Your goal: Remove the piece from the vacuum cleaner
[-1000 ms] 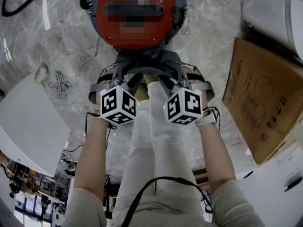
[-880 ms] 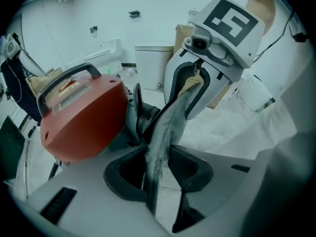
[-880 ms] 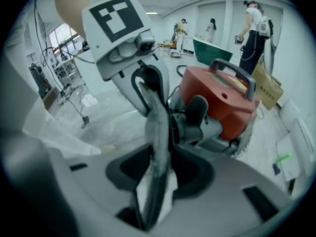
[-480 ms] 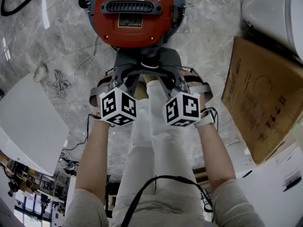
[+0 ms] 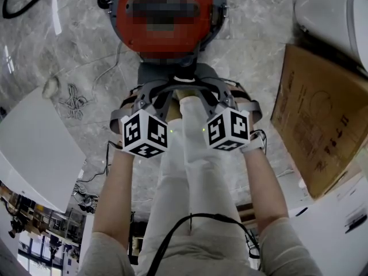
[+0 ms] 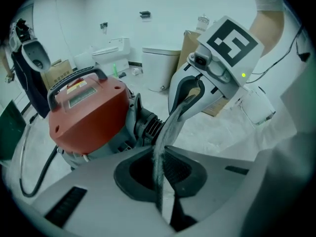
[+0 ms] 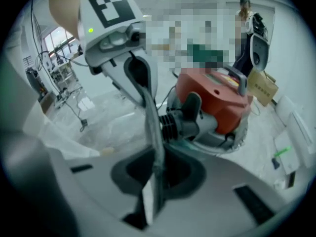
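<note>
On my left, a white panel (image 5: pixel 34 148) lies on the floor (image 5: pixel 253 50), with a loose cable (image 5: pixel 69 99) beyond it, well clear of me. My left gripper (image 6: pixel 159 181) has just been closing and is now clenched on the left end of the grey arched piece (image 5: pixel 184 87), with the thin strip pinched between its pads.

The piece sits at the near side of the red vacuum cleaner (image 5: pixel 195 39), between the machine and my legs. It bows up just in front of the ribbed connector (image 6: pixel 148 125). Its long axis runs crosswise from one of my grippers to the other, so neither hand is nearer; each has an end.

My right gripper (image 7: pixel 157 181) has just been closing too, and it grips the right end of the same strip.

I judge the next move to be a pull away from the vacuum body, towards me and upward. My legs crowd the space below, so upward looks freer. The cardboard box (image 5: pixel 316 119) on the right stands well apart.
</note>
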`<state>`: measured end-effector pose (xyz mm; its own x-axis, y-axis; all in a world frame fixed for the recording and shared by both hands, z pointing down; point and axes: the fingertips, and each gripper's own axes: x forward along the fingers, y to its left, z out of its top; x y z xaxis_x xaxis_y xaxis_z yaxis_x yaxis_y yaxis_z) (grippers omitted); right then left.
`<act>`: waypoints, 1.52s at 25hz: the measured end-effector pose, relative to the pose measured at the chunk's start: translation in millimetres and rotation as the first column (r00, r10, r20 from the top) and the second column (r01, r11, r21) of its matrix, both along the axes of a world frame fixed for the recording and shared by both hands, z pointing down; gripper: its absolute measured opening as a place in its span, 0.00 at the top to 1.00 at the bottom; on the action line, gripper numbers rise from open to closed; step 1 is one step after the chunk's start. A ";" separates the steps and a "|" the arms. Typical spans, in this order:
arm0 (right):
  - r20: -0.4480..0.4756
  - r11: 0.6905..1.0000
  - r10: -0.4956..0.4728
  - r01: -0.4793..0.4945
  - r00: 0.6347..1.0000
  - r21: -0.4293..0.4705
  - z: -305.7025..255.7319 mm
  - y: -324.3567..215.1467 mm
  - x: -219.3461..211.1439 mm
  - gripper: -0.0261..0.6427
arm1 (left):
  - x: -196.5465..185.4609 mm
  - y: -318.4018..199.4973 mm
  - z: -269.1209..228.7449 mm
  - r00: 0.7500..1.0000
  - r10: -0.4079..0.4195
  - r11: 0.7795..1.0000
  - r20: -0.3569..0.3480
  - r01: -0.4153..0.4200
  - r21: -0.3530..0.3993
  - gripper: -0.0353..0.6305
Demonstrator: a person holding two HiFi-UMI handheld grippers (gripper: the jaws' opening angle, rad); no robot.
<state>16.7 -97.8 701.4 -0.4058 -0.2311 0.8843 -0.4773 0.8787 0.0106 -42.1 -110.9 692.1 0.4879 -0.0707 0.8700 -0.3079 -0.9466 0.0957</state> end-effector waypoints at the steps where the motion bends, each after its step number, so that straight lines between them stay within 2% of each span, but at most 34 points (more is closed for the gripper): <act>1: -0.014 1.000 -0.012 0.012 1.000 0.006 -0.3 -0.8 1.1 0.89 | 0.4 1.8 -0.2 0.999 -0.031 0.999 -0.014 0.031 -0.016 0.89; 4: -0.071 0.997 -0.064 0.066 0.995 0.031 -2.6 0.0 1.2 0.89 | -1.7 8.0 2.9 0.990 -0.130 0.990 -0.054 0.127 -0.066 0.89; 6: -0.099 0.995 -0.090 0.094 0.991 0.042 -5.3 1.2 -1.3 0.90 | -4.9 10.2 6.9 0.985 -0.166 0.984 -0.056 0.161 -0.081 0.89; 15: -0.143 0.987 -0.139 0.149 0.980 0.067 -19.2 4.8 -11.8 0.90 | -10.7 11.8 28.4 0.991 -0.132 0.985 0.027 0.134 -0.106 0.89; 18: -0.118 0.993 -0.086 0.094 0.989 0.065 -17.4 4.7 -10.5 0.90 | -10.2 11.5 27.2 0.987 -0.156 0.979 0.027 0.158 -0.132 0.89; 22: -0.083 0.998 0.040 -0.036 0.996 0.045 -13.1 5.5 -4.8 0.90 | -8.5 13.2 16.5 0.970 -0.243 0.957 0.009 0.242 -0.161 0.89; 26: -0.064 0.993 0.121 -0.120 0.991 0.014 -5.6 6.6 0.6 0.90 | -5.4 12.1 6.4 0.971 -0.240 0.963 0.004 0.238 -0.126 0.89; 32: -0.062 0.986 0.158 -0.161 0.986 -0.045 9.8 9.7 7.8 0.90 | 4.0 13.4 -8.3 0.983 -0.186 0.981 0.003 0.186 -0.052 0.89; 38: -0.083 0.987 0.154 -0.157 0.985 -0.031 7.6 10.2 7.6 0.91 | 2.2 13.5 -3.2 0.974 -0.226 0.972 -0.001 0.225 -0.072 0.89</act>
<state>24.3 -87.6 709.0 -0.2945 -0.2525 0.9217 -0.6070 0.7943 0.0236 -39.9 -97.4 688.9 0.4748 -0.1179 0.8721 -0.5116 -0.8433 0.1645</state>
